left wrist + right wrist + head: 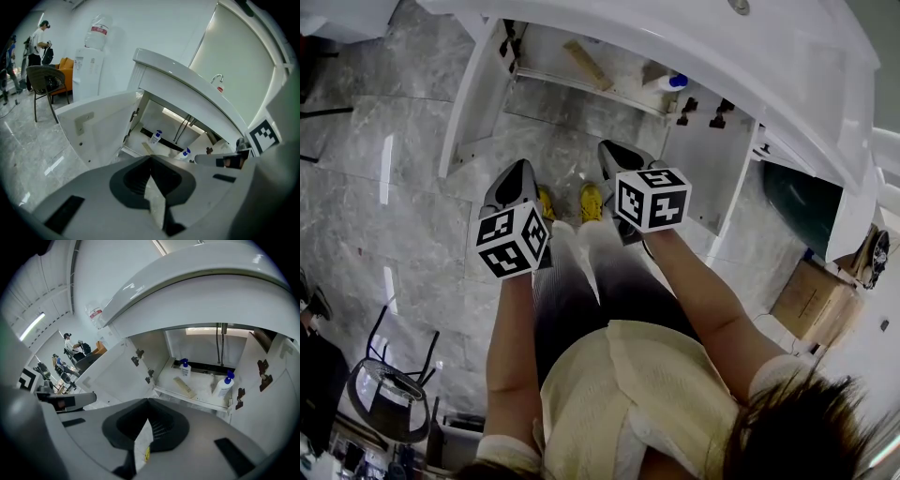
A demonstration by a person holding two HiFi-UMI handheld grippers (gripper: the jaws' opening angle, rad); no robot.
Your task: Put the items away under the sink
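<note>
The cabinet under the white sink (694,42) stands open, both doors swung out. On its floor lie a tan flat stick (184,386) (588,63) and two white bottles with blue pump tops, one at the back (185,367) and one at the right front (224,384) (667,82). My left gripper (522,167) (150,158) and right gripper (607,147) (147,401) hover side by side over the floor in front of the opening, pointing down toward it. Both are shut with nothing between the jaws.
The left door (473,94) and right door (712,169) flank the opening. My yellow shoes (591,202) stand on the marble floor below the grippers. A cardboard box (811,300) sits at the right, a stool (389,394) at the lower left. A water dispenser (91,56), a chair (44,84) and people are far left.
</note>
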